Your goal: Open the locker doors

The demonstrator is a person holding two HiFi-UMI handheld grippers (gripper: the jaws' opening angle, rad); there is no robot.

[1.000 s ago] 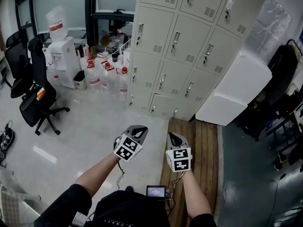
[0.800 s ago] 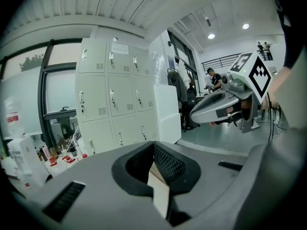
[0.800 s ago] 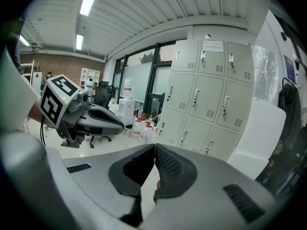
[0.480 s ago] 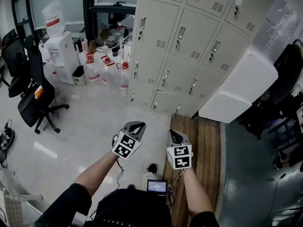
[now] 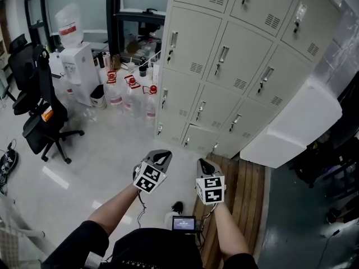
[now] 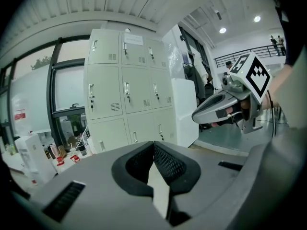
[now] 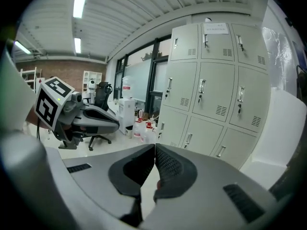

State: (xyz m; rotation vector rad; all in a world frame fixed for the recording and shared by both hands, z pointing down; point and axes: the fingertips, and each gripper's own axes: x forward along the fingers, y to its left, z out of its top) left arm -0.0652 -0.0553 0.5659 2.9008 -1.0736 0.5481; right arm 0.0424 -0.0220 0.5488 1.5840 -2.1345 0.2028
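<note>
I look down on a pale, glossy floor (image 5: 106,150). The bank of lockers (image 5: 224,66) stands on it. Just to their left sits a cluster of clear water jugs (image 5: 130,94) with red caps, then a small bin (image 5: 98,95) and a white water dispenser (image 5: 78,66). A black office chair (image 5: 47,119) stands further left. A slatted wooden platform (image 5: 244,186) lies before the lockers, and a big white block (image 5: 291,130) rests against their right side.
</note>
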